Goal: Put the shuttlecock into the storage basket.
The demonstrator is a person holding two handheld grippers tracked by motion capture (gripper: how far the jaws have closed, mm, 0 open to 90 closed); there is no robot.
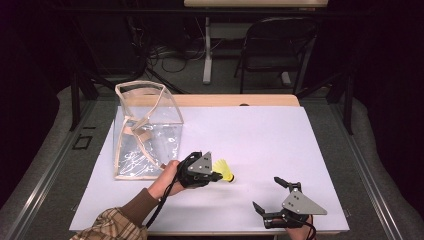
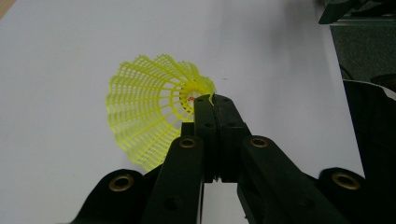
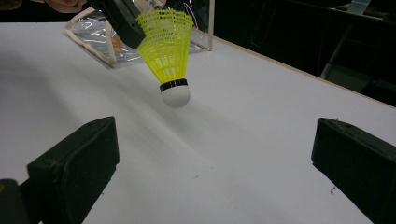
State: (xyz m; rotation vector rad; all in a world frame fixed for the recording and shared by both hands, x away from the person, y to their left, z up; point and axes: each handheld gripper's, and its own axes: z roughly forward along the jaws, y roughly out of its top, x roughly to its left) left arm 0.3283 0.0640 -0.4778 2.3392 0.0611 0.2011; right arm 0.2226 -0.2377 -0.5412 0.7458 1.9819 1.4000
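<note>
**pixelpete:** Shuttlecock [image 1: 224, 170] question: where is it sitting in the high view? I just see a yellow blob a bit below the middle of the frame.

**rig_nerd:** That's it. The left claw [image 1: 216, 176] is clenched on the edge of its yellow mesh skirt. In the left gripper view the two black jaws are pressed together with a sliver of skirt pinched at their tips, and the rest of the skirt fans out to the left of the frame.

**pixelpete:** Is it on the counter [image 1: 260, 135] or off it?

**rig_nerd:** Off it. The right gripper view has it hanging at top centre, white cork end pointing down, with clear space between cork and the white surface.

**pixelpete:** And the other claw?

**rig_nerd:** The right claw [image 1: 268, 195] is released, jaws spread wide with nothing between them, at the lower right of the high view, well apart from the shuttlecock.

**pixelpete:** That see-through thing at the left?

**rig_nerd:** Clear plastic bag [image 1: 147, 131] with beige trim, standing on the counter just beside the left hand [image 1: 165, 182].
</note>
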